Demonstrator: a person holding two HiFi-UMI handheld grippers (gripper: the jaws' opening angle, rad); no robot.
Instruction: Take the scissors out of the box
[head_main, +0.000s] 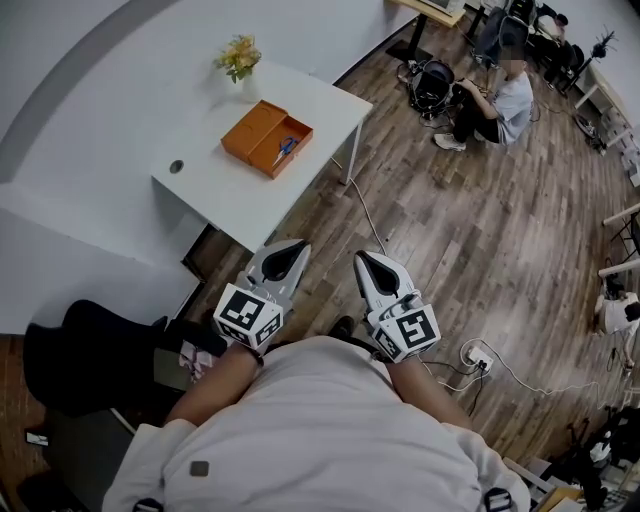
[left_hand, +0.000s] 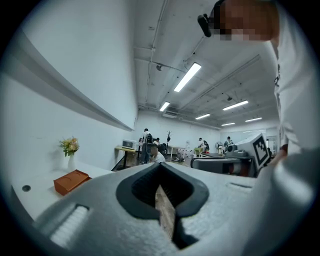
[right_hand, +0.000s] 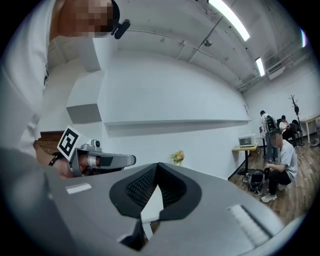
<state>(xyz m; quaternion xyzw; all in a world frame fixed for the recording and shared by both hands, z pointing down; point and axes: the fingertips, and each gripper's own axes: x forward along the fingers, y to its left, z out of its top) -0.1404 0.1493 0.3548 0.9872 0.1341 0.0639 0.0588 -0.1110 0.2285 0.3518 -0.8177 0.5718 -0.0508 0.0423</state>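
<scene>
Scissors (head_main: 286, 149) are lying inside the open orange box (head_main: 262, 135), blue handles showing. The box is sitting on the white table (head_main: 225, 190), with a vase of flowers (head_main: 239, 60) just behind it. Left gripper (head_main: 291, 249) and right gripper (head_main: 367, 262) are hovering side by side over the wood floor, close to the person's body and well apart from the table. Both are clenched tight on nothing, and each gripper view is showing the pads meeting with only background beyond them. Risks as I am judging them: going in with jaws shut would be nudging the scissors or shoving the light box across the table. The scissors are lying flat and thin, so a shallow pinch could be slipping off or dragging the box up with them. A wide sweep past the box could be tipping the vase. A cable (head_main: 368, 215) is trailing over the floor between person and table, inviting a snagged foot.
</scene>
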